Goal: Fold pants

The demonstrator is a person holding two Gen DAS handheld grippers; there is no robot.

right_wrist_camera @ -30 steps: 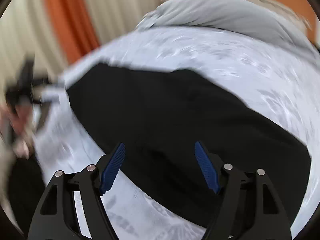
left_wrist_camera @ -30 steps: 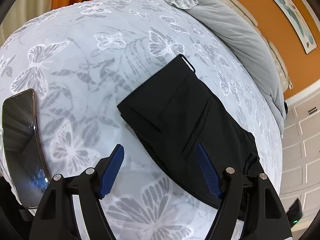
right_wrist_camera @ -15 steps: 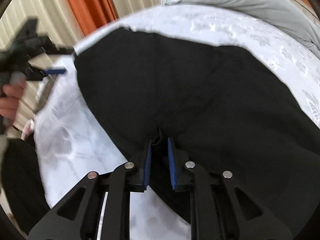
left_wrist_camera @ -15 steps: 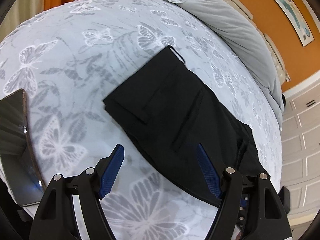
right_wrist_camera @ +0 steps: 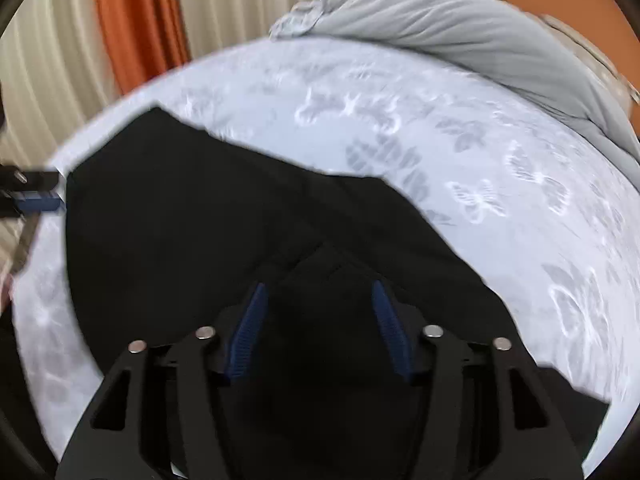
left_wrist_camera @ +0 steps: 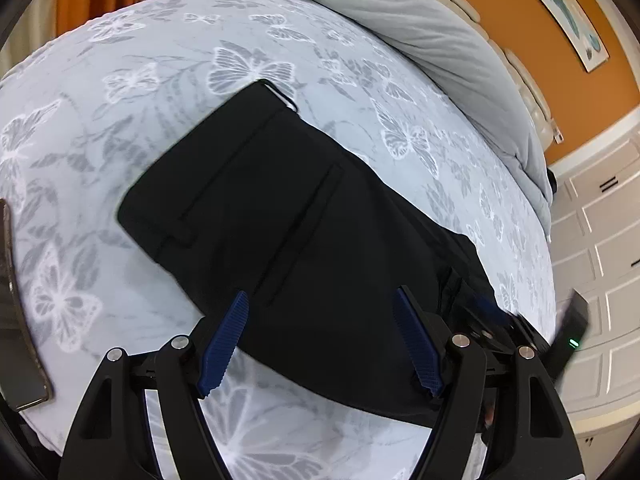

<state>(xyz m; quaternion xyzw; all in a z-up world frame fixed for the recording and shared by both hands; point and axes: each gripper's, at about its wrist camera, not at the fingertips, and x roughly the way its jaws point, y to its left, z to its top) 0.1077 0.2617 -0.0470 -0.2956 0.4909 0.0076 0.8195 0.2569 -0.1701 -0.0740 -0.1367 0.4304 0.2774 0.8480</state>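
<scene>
Black pants lie mid-bed with bare sheet toward the far edge, phone at the left edge; left gripper spread empty, right gripper just reopening, fabric bunched between its pads.

1 pair of black fabric pants; 1 pale blue butterfly-print bedsheet; 1 grey quilted duvet; 1 dark flat phone; 1 framed wall picture; 2 black two-finger grippers with blue pads: left gripper, right gripper.
</scene>
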